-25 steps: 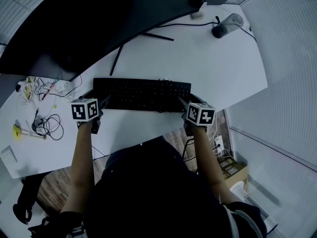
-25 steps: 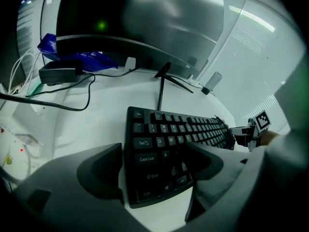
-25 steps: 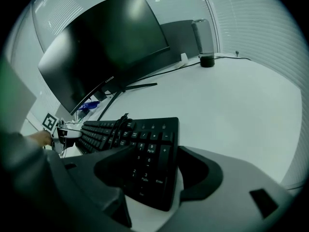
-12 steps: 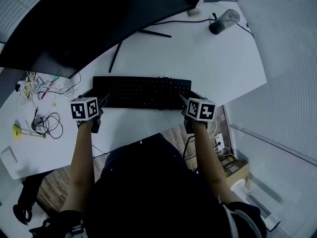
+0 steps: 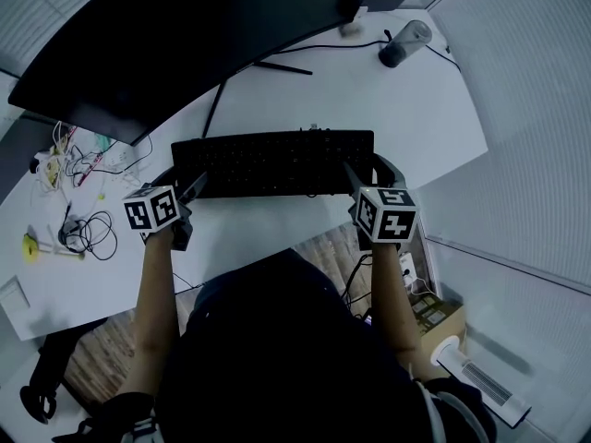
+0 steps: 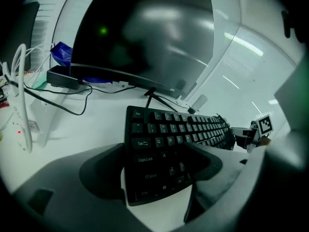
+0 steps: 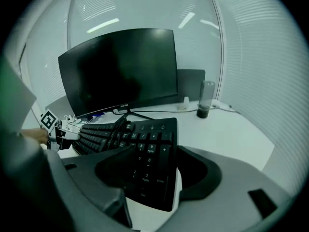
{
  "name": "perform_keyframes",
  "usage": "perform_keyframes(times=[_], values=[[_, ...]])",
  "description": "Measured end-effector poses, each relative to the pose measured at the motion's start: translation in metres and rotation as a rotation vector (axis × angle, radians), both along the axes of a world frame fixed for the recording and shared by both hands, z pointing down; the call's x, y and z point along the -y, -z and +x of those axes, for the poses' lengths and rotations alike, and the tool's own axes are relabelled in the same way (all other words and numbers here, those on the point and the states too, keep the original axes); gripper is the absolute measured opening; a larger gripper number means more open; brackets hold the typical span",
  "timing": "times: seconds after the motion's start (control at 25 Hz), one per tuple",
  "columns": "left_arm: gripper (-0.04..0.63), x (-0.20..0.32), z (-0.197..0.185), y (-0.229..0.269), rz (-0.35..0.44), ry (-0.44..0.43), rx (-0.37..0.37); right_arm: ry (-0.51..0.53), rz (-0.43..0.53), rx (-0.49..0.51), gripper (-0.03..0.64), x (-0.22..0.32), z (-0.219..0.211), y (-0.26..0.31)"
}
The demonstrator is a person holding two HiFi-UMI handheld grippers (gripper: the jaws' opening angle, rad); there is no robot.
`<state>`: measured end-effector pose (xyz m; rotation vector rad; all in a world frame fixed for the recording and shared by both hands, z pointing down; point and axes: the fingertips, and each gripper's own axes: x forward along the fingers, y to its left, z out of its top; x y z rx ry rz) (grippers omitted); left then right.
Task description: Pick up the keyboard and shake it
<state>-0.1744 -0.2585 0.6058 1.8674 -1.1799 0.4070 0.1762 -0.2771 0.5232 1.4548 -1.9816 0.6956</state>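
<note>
The keyboard [image 5: 272,162] is held in front of the monitor [image 5: 185,35], crosswise and roughly parallel to the screen, just short of the monitor's stand legs [image 5: 222,100]. It is gripped at both ends. In the left gripper view, the left tongs [image 6: 154,170] are seen closed on the end bearing the Tab, Caps Lock and Shift keys, with one jaw set against the end edge and the other laid over the side turned away from the monitor. In the right gripper view, the right tongs [image 7: 159,173] are likewise clamped on the number-pad end, which is held between the two jaws. The keyboard appears to be raised a little off the white bench [image 5: 406,127], though the gap beneath it cannot be made out with certainty. A dark cylindrical bottle [image 5: 404,42] is stood to the right of the monitor, near its edge. A tangle of cables [image 5: 88,233] is spread to the left of the monitor, below its left corner
</note>
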Motion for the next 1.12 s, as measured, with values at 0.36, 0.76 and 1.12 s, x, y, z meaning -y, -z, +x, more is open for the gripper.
perform_keyframes(times=[0.36, 0.76, 1.12], values=[[0.388, -0.009, 0.015, 0.002, 0.016, 0.037, -0.198, 0.104, 0.243, -0.210, 0.281, 0.000, -0.018, 0.088], [0.388, -0.017, 0.027, -0.005, -0.003, 0.041, -0.273, 0.154, 0.352, -0.304, 0.281, -0.009, -0.031, 0.119], [0.388, -0.006, 0.006, 0.046, 0.111, 0.037, -0.017, 0.053, 0.266, -0.085, 0.281, -0.004, -0.004, 0.080]])
